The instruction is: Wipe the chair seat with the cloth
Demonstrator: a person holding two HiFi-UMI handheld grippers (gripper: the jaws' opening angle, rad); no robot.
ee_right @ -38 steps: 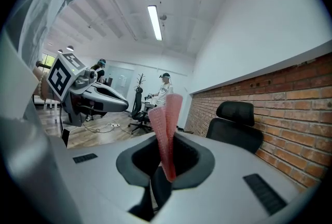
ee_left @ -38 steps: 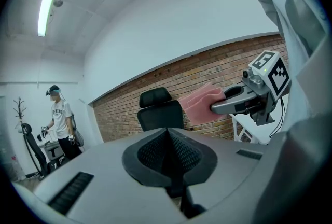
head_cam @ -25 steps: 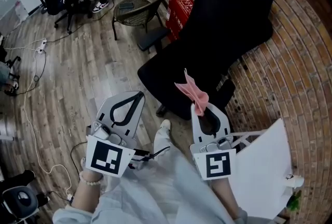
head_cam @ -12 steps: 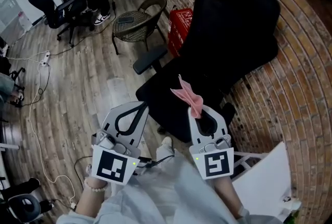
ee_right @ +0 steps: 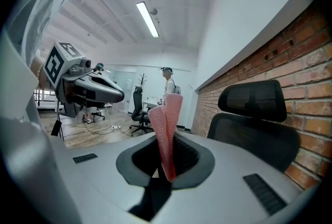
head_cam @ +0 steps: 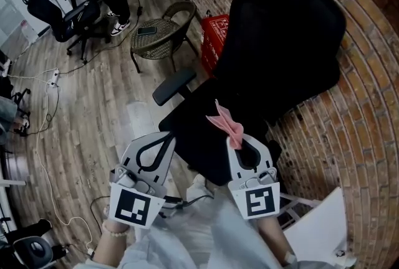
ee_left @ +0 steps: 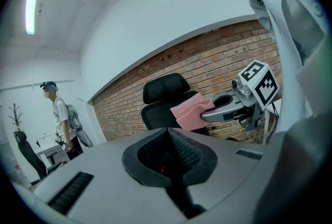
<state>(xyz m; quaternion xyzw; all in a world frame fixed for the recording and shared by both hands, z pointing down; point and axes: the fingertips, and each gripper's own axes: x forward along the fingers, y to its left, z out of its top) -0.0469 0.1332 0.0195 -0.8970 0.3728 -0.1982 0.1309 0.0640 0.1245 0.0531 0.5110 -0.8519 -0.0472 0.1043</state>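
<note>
R tool (head_cam: 237, 139) clenched on pink soft cloth (head_cam: 224, 123), limp/light, grip at bunch | L tool (head_cam: 167, 136) clenched, empty | both over black chair seat (head_cam: 198, 144) front edge

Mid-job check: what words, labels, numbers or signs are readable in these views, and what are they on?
No readable text in any view.
Red plastic crate beside the black office chair: white print, too blurred to read.
Marker cubes of the left gripper and right gripper: black-and-white square patterns, no words or numbers.
Pink cloth in the right gripper: blank.
</note>
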